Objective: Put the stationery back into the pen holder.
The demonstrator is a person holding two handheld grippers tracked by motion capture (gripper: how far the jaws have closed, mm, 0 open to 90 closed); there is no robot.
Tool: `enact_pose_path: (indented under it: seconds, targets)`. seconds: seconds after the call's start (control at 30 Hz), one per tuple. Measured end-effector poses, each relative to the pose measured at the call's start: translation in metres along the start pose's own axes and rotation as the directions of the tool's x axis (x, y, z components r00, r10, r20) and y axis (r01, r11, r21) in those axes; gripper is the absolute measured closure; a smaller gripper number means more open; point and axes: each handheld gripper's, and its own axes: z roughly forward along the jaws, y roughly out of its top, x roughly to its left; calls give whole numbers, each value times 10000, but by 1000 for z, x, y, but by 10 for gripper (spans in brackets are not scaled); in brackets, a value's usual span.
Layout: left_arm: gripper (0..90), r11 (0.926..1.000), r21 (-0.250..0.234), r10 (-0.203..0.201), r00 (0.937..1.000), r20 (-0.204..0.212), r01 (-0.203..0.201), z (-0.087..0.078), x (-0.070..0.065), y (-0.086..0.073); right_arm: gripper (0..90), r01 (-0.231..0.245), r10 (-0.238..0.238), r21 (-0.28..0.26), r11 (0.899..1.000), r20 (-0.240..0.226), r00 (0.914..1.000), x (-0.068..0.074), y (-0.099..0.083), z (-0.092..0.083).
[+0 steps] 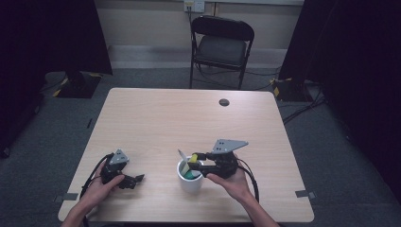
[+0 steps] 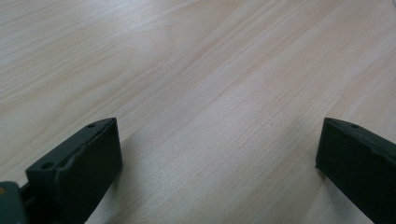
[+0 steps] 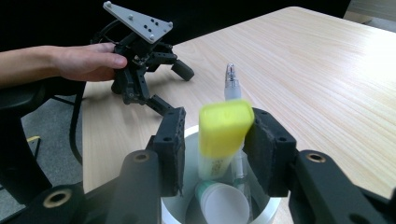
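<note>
Got my right gripper hovering over the white cup near-centre, jaws either side of the yellow-capped marker, so I'd squeeze square and go straight; left gripper rests wide open.

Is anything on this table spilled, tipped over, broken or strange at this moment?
Nothing stands out. The white cup stands upright on the table, with a pen and a green-capped tube inside. The right tongs bracket a yellow-capped marker over it. The left tongs rest open on bare wood.
</note>
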Motion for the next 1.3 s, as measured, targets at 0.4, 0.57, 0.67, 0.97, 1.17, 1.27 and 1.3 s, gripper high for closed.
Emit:
enact_pose_path:
  seconds: [0.4, 0.57, 0.67, 0.97, 1.17, 1.27, 1.3]
  targets:
    - [0, 10000, -5, -16, 10000, 11, 16, 0, 0, 0, 548, -281, 284, -332, 9991, 114, 9995, -5, 4, -6]
    - [0, 10000, -5, -5, 10000, 1, 5, 0, 0, 0, 561, -526, 553, -568, 9970, 455, 9974, -15, 10, -15]
    - [0, 10000, -6, -11, 10000, 3, 11, 0, 0, 0, 575, -616, 660, -644, 9960, 698, 9954, -20, 11, -20]
    - [0, 10000, -9, -25, 10000, 13, 25, 0, 0, 0, 556, -954, 1021, -605, 9936, 1201, 9875, -33, 4, -33]
    - [0, 10000, -7, -17, 10000, -7, 17, 0, 0, 0, 556, -1091, 1154, -472, 9929, 1644, 9796, -41, -4, -46]
    - [0, 10000, 0, 16, 10000, -15, -16, 0, 0, 0, 547, -1222, 1282, -429, 9916, 1871, 9739, -45, -11, -53]
    - [0, 10000, 2, 17, 10000, -14, -17, 0, 0, 0, 541, -1290, 1345, -409, 9908, 1964, 9713, -46, -13, -55]
